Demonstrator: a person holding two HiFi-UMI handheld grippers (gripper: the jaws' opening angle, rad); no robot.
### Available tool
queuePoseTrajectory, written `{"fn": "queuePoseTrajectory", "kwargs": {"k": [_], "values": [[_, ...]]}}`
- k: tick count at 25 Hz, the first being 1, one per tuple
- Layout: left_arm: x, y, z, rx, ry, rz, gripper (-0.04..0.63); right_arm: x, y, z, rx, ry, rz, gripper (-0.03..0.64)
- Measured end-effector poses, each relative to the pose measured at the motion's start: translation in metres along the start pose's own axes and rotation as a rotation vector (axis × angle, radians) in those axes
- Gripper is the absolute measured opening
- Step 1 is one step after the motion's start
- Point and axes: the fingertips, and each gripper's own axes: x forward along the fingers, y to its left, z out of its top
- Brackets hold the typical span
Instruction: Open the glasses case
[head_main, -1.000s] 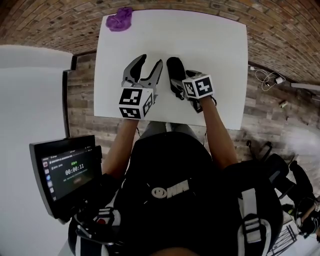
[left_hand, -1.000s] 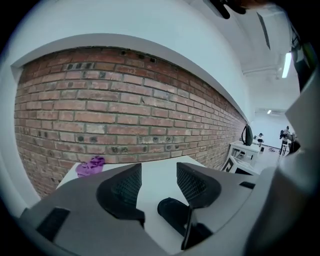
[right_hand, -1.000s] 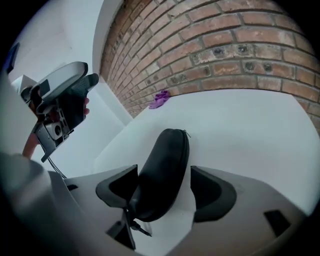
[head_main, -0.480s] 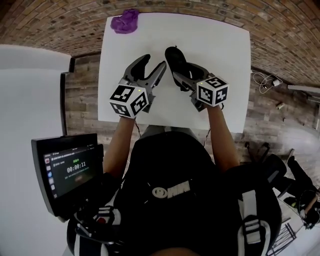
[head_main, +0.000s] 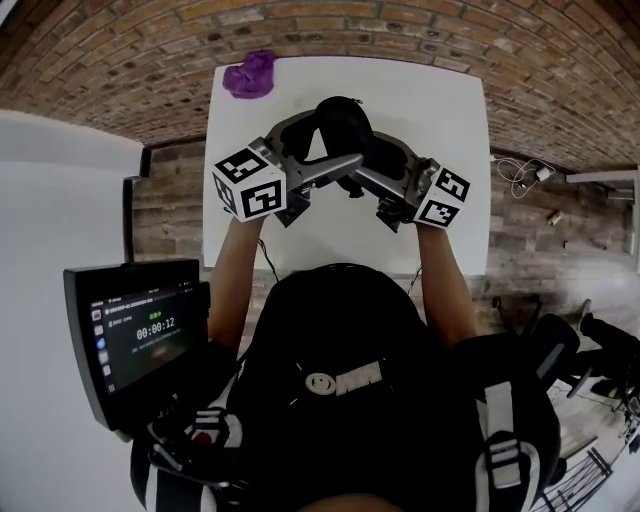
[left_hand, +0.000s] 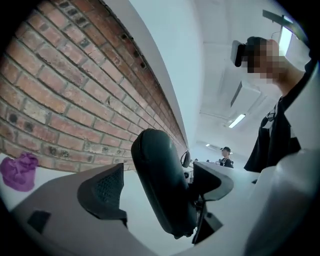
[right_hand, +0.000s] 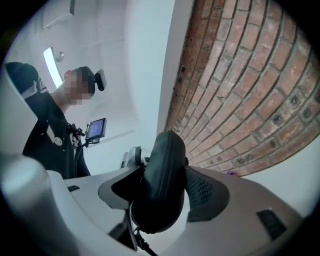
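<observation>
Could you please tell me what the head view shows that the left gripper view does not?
Only the head view: the monitor and cables on the floor. Only the left gripper view: ceiling lights, a distant capped person, and the left gripper's fingers, which have just been opening, one clear of the glasses case. Both: that case, the purple cloth, brick.

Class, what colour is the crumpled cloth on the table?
Purple; the cloth shows best in the head view.
</observation>
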Motion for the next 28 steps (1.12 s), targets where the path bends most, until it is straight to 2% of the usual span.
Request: {"fn": "queuePoseTrajectory", "kwargs": {"k": [3, 4, 5, 7, 9, 10, 12, 14, 15, 16, 17, 19, 21, 25, 26, 28], "values": [[0.001, -0.008, 0.009, -0.011, -0.042, -0.055, 0.439, 0.01, 0.014, -0.009, 0.004, 0.046, 0.073, 0.282], [0.001, -0.009, 0.013, -0.021, -0.06, -0.063, 0.42, 0.013, 0.016, -0.012, 0.005, 0.058, 0.082, 0.282], [-0.001, -0.007, 0.017, -0.036, -0.071, -0.06, 0.313, 0.015, 0.016, -0.014, 0.005, 0.067, 0.083, 0.278], [-0.007, 0.002, 0.024, -0.049, -0.081, -0.03, 0.304, 0.013, 0.016, -0.017, 0.006, 0.106, 0.077, 0.279], [-0.015, 0.014, 0.027, -0.015, -0.061, 0.013, 0.301, -0.002, 0.013, -0.019, -0.04, 0.188, 0.039, 0.279], [-0.018, 0.019, 0.024, 0.014, -0.017, 0.032, 0.301, -0.01, 0.007, -0.017, -0.109, 0.239, -0.019, 0.279], [-0.017, 0.025, 0.011, 0.09, 0.132, 0.055, 0.299, -0.02, -0.012, -0.001, -0.352, 0.361, -0.207, 0.279], [-0.012, 0.025, -0.002, 0.17, 0.29, 0.053, 0.299, -0.017, -0.032, 0.018, -0.703, 0.542, -0.418, 0.279], [-0.008, 0.022, -0.006, 0.198, 0.351, 0.035, 0.299, -0.012, -0.039, 0.024, -0.887, 0.646, -0.488, 0.279], [-0.004, 0.018, -0.009, 0.211, 0.4, 0.012, 0.299, -0.006, -0.044, 0.025, -1.04, 0.746, -0.517, 0.278], [-0.001, 0.015, -0.01, 0.211, 0.443, -0.009, 0.299, 0.0, -0.047, 0.021, -1.141, 0.826, -0.511, 0.278], [0.004, 0.012, -0.015, 0.209, 0.534, -0.022, 0.299, 0.01, -0.046, 0.01, -1.19, 0.887, -0.46, 0.267], [0.005, 0.013, -0.023, 0.215, 0.644, -0.007, 0.299, 0.018, -0.043, 0.005, -1.153, 0.859, -0.432, 0.233], [-0.003, 0.018, -0.041, 0.204, 0.83, 0.023, 0.301, 0.027, -0.041, 0.0, -1.139, 0.836, -0.432, 0.215], [-0.005, 0.019, -0.045, 0.199, 0.858, 0.028, 0.301, 0.028, -0.042, -0.001, -1.152, 0.84, -0.436, 0.186], [-0.007, 0.022, -0.05, 0.188, 0.898, 0.038, 0.299, 0.028, -0.042, -0.003, -1.178, 0.846, -0.445, 0.045]]}}
